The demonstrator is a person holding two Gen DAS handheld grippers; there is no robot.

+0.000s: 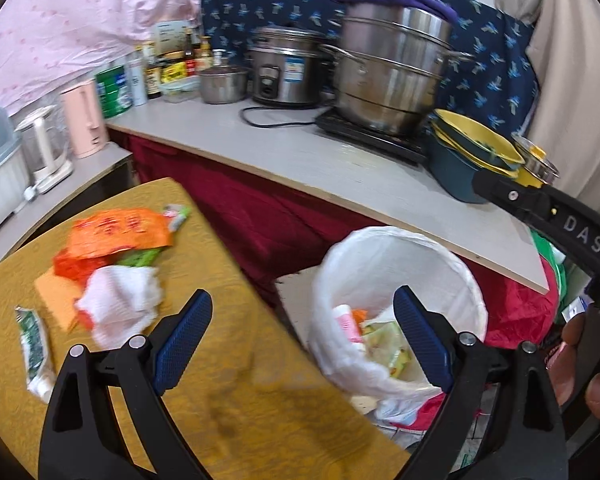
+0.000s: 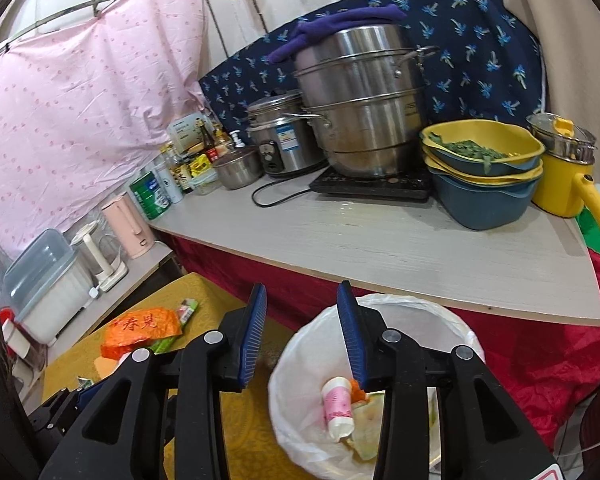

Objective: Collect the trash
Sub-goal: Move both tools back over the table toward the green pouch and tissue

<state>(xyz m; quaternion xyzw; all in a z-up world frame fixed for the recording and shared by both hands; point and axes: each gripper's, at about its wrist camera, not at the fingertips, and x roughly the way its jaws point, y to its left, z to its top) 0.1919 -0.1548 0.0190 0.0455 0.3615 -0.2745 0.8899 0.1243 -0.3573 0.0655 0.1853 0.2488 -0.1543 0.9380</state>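
A bin lined with a white bag (image 1: 384,256) stands on the floor beside a yellow-clothed table (image 1: 228,400); it also shows in the right wrist view (image 2: 300,400), holding a pink-white tube (image 2: 338,406) and wrappers. On the table lie an orange wrapper (image 1: 120,232), crumpled white paper (image 1: 120,304), a green-white tube (image 1: 34,348) and a small green wrapper (image 1: 178,216). My left gripper (image 1: 300,320) is open and empty, between the trash pile and the bin. My right gripper (image 2: 302,316) is open and empty above the bin's rim. The orange wrapper also shows in the right wrist view (image 2: 142,328).
A grey counter (image 2: 380,240) with a red skirt runs behind, carrying a steel steamer pot (image 2: 360,100), rice cooker (image 2: 280,140), stacked yellow-blue basins (image 2: 480,184), a yellow pot (image 2: 560,184) and bottles. A side shelf holds a pink kettle (image 1: 84,120) and a white box (image 2: 48,292).
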